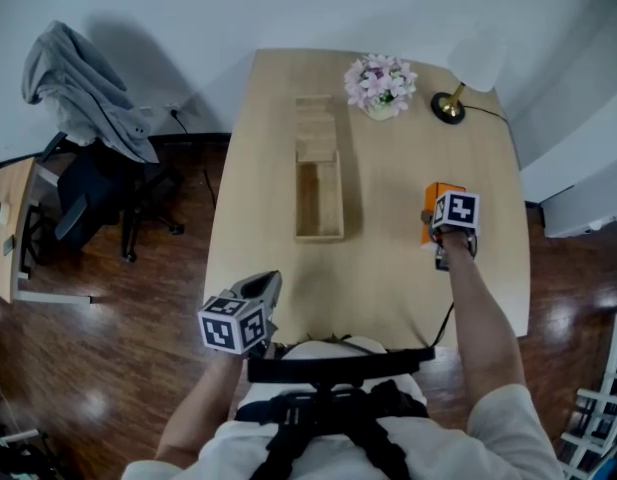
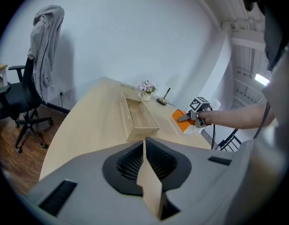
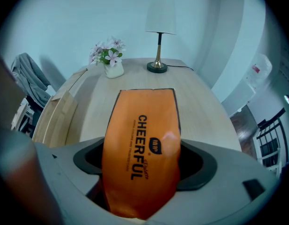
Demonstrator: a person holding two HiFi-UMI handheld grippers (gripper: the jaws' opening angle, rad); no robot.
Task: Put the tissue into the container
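Observation:
An orange tissue pack (image 1: 434,200) with dark print is held a little above the right side of the light wooden table (image 1: 388,278). My right gripper (image 1: 440,220) is shut on it; in the right gripper view the pack (image 3: 142,144) fills the space between the jaws of this gripper (image 3: 143,168). The long wooden container (image 1: 319,235) lies in the middle of the table, its near half an open, empty trough; it also shows as the container (image 2: 140,131) and the container (image 3: 55,116). My left gripper (image 1: 268,283) hovers at the table's near left edge, its jaws (image 2: 143,144) shut with nothing in them.
A vase of pink flowers (image 1: 380,86) and a brass lamp (image 1: 450,103) stand at the table's far end. An office chair draped with a grey garment (image 1: 88,98) is on the wooden floor to the left, beside a small desk (image 1: 8,218).

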